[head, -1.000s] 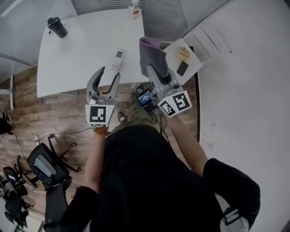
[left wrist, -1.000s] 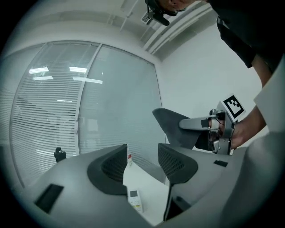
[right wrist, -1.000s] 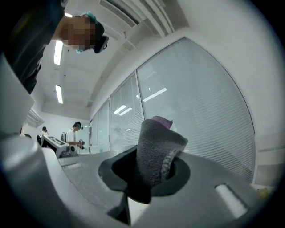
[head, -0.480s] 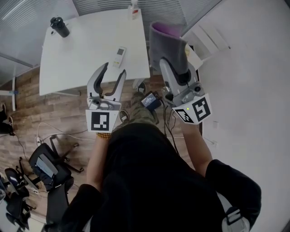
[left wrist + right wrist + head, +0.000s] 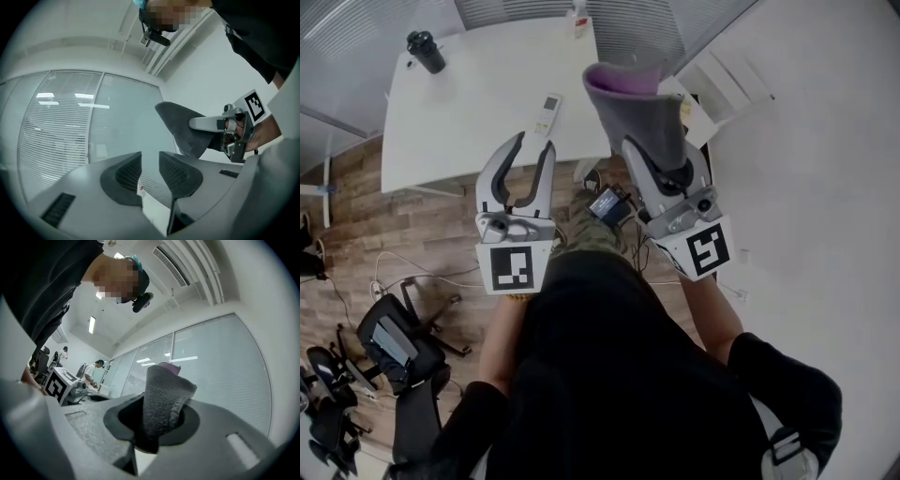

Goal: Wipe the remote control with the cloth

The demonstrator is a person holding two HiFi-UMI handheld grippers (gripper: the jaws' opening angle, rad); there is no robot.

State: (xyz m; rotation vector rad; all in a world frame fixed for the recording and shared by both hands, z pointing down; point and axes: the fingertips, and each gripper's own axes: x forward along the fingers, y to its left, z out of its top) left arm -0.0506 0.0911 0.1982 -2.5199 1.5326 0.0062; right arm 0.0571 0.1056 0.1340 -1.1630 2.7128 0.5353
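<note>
Now up in the air with both grippers, in front of the person's chest. Clamps the grey cloth [image 5: 639, 98] tight between the jaws of the right gripper [image 5: 642, 122], with the cloth sticking up past the tips and showing a purple bit on top. Points the left gripper [image 5: 533, 142] toward the table [image 5: 450, 122], near the right one. Closing its jaws, with a gap between them and nothing in that gap. Leaves the remote [image 5: 547, 112] flat on the white table, near the front edge, just past the left tips in the head view, touching no gripper and not touching the cloth. Has a dark bottle [image 5: 423, 53] standing at the table's far left corner.
</note>
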